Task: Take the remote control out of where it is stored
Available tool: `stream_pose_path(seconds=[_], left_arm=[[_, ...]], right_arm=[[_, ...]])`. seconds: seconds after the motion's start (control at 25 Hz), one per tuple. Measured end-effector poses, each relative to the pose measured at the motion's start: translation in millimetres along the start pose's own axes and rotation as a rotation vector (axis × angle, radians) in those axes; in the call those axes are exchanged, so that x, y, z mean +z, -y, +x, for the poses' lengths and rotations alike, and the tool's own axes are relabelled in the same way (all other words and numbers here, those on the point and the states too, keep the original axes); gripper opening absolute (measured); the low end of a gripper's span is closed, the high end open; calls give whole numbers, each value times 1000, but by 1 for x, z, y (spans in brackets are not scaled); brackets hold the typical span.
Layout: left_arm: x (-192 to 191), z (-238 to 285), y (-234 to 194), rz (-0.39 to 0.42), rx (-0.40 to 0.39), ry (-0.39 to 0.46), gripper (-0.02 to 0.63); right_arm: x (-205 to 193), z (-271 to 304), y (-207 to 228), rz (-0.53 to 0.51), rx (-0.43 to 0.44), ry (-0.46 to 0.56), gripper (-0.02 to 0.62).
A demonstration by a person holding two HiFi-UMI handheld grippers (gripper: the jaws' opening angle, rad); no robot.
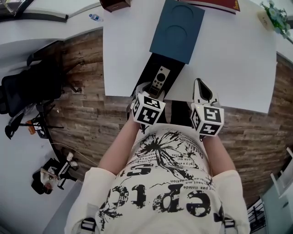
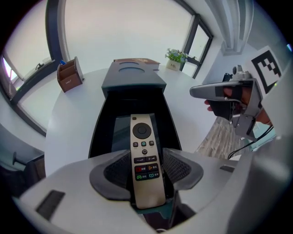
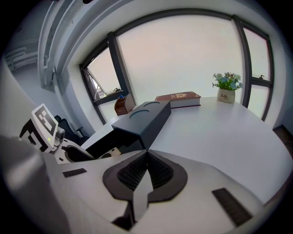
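A slim silver remote control [image 1: 160, 80] [image 2: 145, 155] lies face up in a black tray [image 1: 147, 71] [image 2: 103, 132] that is slid out of a dark blue box [image 1: 177, 29] [image 2: 132, 80] [image 3: 144, 119] on the white table. My left gripper [image 1: 150, 91] [image 2: 146, 172] is open and points steeply down, its pads [image 2: 116, 171] on either side of the remote's near end. The pads lie close to the remote's edges. My right gripper [image 1: 201, 87] [image 3: 145, 171] is shut and empty, over the table just right of the tray.
The white table [image 1: 229, 68] ends at its near edge by my grippers, with wood floor below. A red book [image 1: 219, 4] [image 3: 178, 98], a small potted plant [image 1: 277, 16] [image 3: 226, 87] and a brown desk organiser [image 1: 114, 4] [image 2: 68, 75] stand at the back. A black chair [image 1: 32, 82] is at left.
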State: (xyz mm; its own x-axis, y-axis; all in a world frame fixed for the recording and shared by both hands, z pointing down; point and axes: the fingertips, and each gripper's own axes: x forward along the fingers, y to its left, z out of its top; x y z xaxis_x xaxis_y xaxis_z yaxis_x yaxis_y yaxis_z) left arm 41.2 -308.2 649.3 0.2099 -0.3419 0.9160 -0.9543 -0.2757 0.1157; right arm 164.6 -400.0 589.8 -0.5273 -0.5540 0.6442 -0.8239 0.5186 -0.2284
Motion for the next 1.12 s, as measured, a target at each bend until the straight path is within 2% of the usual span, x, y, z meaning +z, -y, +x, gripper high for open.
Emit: stream_pose_path(seconds=[0.2,0.32,0.68,0.88,1.12], left_arm=[[-10,11,-5,-11,33,-128,207],[-11,13,-8,-26,37,-150,207],[-13,16,-10,-54,24,-156,209],[-10,14,-8,-24,-8,-149,209],[16,-6,-9,21,-23,-47,210]], right_arm=[[3,-1,0,7,5,6,3],[7,-2,6,10,-3,16,3],[13,-13,17,14,-41,36,3],[17,-17,9,-4,-57,45,3],[18,-28,1,9,-98,61,3]])
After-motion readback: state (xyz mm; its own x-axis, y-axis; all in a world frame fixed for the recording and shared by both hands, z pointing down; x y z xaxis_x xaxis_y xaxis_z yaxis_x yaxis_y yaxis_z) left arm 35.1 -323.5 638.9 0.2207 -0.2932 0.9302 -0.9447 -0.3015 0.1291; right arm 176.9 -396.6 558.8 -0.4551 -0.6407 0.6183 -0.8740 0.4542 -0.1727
